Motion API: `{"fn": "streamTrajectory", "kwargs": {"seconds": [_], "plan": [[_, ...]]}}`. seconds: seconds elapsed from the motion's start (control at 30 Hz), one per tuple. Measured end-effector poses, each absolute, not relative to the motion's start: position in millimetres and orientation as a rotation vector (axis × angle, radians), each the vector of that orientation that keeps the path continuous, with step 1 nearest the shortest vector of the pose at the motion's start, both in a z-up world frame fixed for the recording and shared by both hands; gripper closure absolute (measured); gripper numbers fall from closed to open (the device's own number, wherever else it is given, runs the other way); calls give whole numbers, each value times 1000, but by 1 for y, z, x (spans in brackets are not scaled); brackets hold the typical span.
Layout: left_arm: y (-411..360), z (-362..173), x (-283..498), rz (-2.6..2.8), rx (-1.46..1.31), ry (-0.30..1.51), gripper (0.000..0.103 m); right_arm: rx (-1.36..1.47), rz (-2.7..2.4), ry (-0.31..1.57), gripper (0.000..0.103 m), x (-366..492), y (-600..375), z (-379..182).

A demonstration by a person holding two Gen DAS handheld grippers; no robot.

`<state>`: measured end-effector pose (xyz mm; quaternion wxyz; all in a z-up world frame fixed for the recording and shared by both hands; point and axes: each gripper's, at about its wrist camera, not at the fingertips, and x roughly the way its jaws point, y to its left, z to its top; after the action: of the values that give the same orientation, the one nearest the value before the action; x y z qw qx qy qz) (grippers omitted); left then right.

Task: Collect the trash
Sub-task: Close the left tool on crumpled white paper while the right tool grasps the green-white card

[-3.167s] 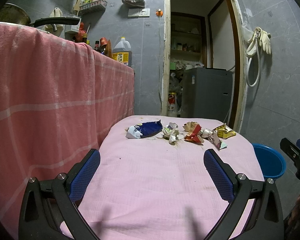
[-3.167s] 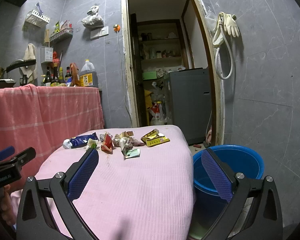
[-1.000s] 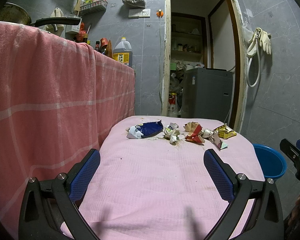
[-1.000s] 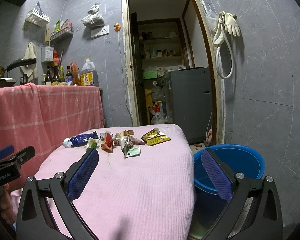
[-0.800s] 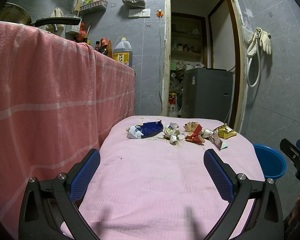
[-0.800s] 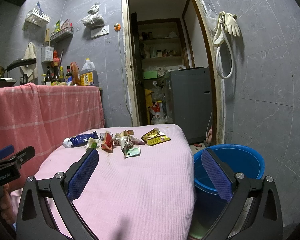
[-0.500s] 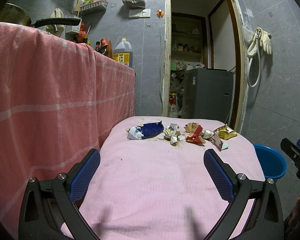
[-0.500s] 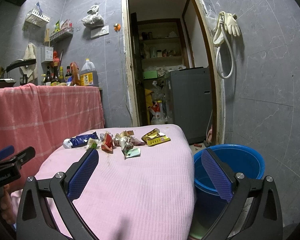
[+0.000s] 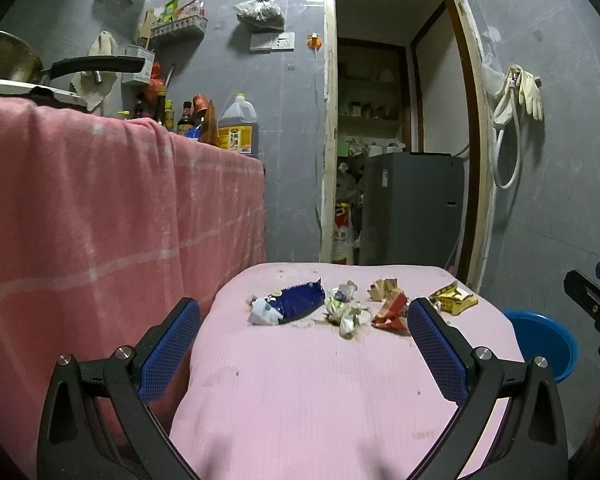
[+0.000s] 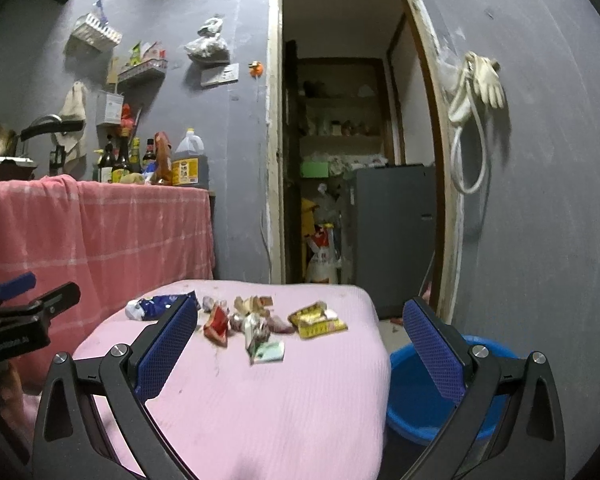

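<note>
- Both tools are empty with their jaws spread wide: the left tool [image 9: 304,340] fills the bottom of its view, and the right tool [image 10: 300,344] fills the bottom of its own.
- Each tool hovers above the near part of a pink-covered counter [image 9: 300,408], pointing toward the far end, and touches nothing.
- Trash lies in a loose row across the middle of both frames, at the counter's far end, well ahead of the blue finger pads.
- In the left view, from left to right, the row holds a blue wrapper [image 9: 288,304], a crumpled whitish wad [image 9: 344,310], a red wrapper [image 9: 392,312] and a yellow packet [image 9: 454,303].
- A pale green-and-white scrap [image 10: 268,350] lies nearest the right tool, at centre frame in the right view.
- A blue bucket [image 10: 420,400] stands on the floor just beside the counter, at the lower right of the right view. It is the likely place for the trash. No trash shows in the part of its inside that is visible.
- Judging from this, collection has not begun: every piece appears to be on the counter, and all of it remains to be picked up and dropped in the bucket.
- Each tool shows at the edge of the other's view, so the two are held side by side at a similar height. A bit of a hand appears under the left tool at the lower left of the right view.
- A pink checked cloth [image 9: 100,220] drapes a higher surface on the left of both frames, with bottles along its top.
</note>
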<state>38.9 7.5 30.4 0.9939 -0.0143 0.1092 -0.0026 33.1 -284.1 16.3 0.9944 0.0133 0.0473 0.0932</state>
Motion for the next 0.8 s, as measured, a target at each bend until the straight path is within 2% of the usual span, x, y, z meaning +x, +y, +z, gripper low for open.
{"fn": "streamTrajectory", "kwargs": {"seconds": [0.37,0.53,0.8], "plan": [[15,37,93,10,-28,244,2,-37,237,79,0,82,-276,32],[16,34,120,-11,-12,275,2,-50,287,158,0,111,-265,23],[25,9,165,-54,-60,447,2,-116,251,372,0,148,-255,-7]]}}
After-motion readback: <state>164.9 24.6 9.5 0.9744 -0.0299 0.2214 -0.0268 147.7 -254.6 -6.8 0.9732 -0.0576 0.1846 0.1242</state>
